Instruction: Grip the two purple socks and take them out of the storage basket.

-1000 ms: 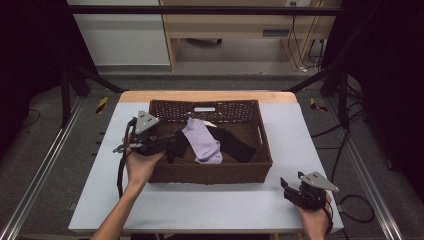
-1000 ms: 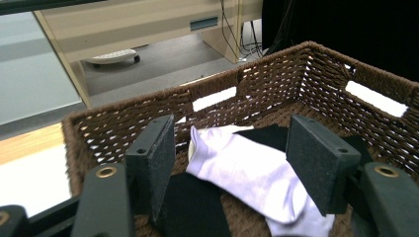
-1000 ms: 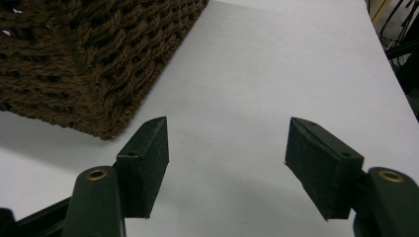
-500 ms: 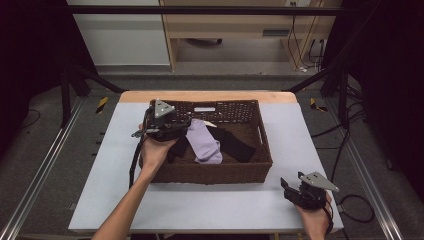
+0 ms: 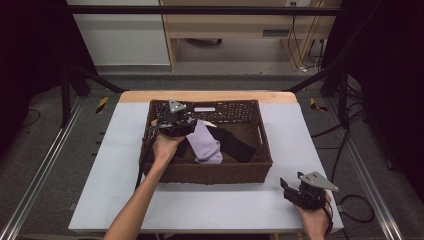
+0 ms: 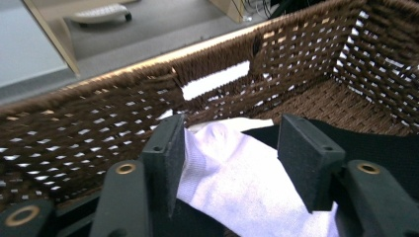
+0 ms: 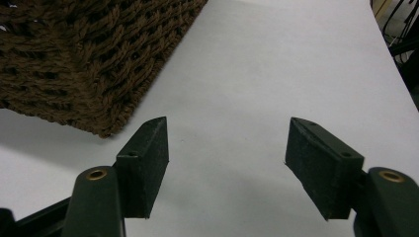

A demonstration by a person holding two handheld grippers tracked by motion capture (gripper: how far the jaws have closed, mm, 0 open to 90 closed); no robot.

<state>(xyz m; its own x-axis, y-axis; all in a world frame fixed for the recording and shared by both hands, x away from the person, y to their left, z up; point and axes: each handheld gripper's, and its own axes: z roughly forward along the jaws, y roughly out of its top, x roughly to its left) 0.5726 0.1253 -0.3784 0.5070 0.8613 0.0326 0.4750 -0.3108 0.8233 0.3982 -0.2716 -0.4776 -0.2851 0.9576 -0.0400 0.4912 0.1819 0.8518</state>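
One sock end sits between our left claw's jaws, not yet pinched.

Near us, the right gripper [image 5: 291,189] rests released on the table [image 5: 115,180], well apart from the basket [image 5: 210,172]. Farther in, the left gripper [image 6: 232,148] has just been closing around the pale sock [image 6: 237,182], whose long axis runs back toward us, pads not yet pressing.
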